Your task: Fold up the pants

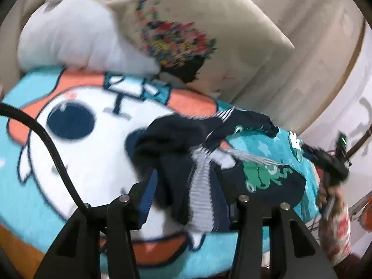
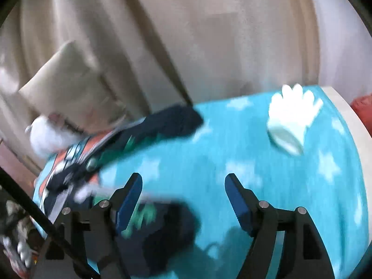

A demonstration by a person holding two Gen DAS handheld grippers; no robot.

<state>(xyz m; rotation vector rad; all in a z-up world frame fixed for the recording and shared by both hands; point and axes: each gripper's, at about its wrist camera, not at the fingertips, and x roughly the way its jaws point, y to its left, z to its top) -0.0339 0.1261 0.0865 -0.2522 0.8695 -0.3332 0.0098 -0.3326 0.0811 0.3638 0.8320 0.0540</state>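
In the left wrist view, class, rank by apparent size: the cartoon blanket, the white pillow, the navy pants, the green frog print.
1. Cartoon blanket, largest.
2. Navy pants and white pillow look alike; the pants lie nearer the camera, so unranked.
3. Frog print, smallest.

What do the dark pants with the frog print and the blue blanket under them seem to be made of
The navy frog-print pants look like soft knit cotton jersey, matte: they bunch limply and have a ribbed striped waistband. The turquoise cartoon-print blanket looks like fleece or plush: its surface is fuzzy and without sheen. Blur leaves both uncertain.
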